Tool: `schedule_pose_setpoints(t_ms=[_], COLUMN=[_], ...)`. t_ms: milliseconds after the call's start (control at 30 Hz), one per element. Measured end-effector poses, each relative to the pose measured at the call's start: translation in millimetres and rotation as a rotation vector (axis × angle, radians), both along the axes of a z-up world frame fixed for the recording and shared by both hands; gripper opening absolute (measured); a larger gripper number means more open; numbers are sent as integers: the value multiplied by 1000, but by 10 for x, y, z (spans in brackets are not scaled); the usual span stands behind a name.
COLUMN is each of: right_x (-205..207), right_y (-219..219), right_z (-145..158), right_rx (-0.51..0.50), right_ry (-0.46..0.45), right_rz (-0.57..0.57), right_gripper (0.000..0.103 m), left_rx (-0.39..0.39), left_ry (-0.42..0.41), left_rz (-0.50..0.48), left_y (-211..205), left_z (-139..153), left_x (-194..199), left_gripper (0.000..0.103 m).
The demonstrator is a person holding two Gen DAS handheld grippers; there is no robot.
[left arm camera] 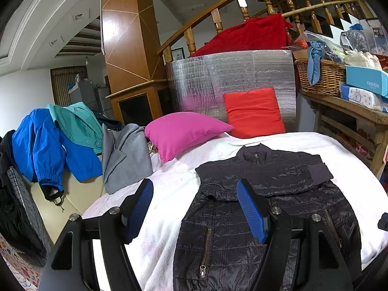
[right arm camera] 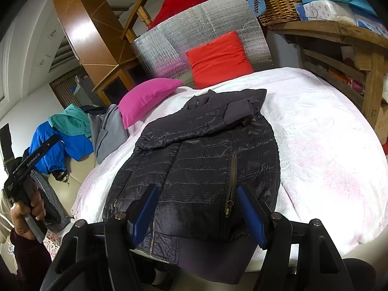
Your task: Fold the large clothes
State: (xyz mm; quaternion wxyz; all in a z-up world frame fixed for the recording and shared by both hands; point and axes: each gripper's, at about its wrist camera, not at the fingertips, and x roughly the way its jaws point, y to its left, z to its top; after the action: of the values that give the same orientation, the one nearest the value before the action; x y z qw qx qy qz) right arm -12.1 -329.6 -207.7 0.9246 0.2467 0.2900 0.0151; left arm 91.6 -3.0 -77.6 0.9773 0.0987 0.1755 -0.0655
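Jacket (right arm camera: 201, 150) (dark, quilted) flat on white bedspread (right arm camera: 315, 133), just ahead of both claws. Left gripper (left arm camera: 196, 208) and right gripper (right arm camera: 196, 213) gape, holding nothing; a sleeve lies folded across the chest.

Dark navy quilted puffer jacket (left arm camera: 266, 208) on white fuzzy blanket (left arm camera: 169, 194), magenta square pillow (left arm camera: 184, 133) and red square cushion (left arm camera: 253, 112) beyond the tongs, blue ribbed gripper pads (left arm camera: 249, 211)

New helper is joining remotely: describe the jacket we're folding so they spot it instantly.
Find the white bed cover. Below the pink pillow and red pillow lies the dark quilted jacket, flat, sleeves folded across its chest. Unlike the bright coats heaped alongside, it is near-black with brass pocket zips.
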Motion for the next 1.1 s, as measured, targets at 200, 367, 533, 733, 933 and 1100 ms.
schedule_pose_setpoints(t_ms=[200,367,533,733,933,1100], right_x=[-6,-8,-28,-104,-107,-3], right_y=[17,19,0,-85,-184,-120], right_z=[-1,-3,-23,-208,-571,-807], right_rx=[-3,-8,-16,-28,-5,-9], right_ry=[4,7,26,108,230,307], right_rz=[2,2,0,-41,-72,-61], right_gripper=[71,71,71,71,71,71], left_rx=[0,6,32,70,82,6], left_ry=[0,1,36,269,471,688], left_rz=[0,0,-18,24,109,92], left_y=[-3,-12,20,374,749,904], left_z=[-2,-12,-133,-756,-1301,-1673], left_x=[-5,-12,10,280,517,664], left_gripper=[72,72,78,81,81,81])
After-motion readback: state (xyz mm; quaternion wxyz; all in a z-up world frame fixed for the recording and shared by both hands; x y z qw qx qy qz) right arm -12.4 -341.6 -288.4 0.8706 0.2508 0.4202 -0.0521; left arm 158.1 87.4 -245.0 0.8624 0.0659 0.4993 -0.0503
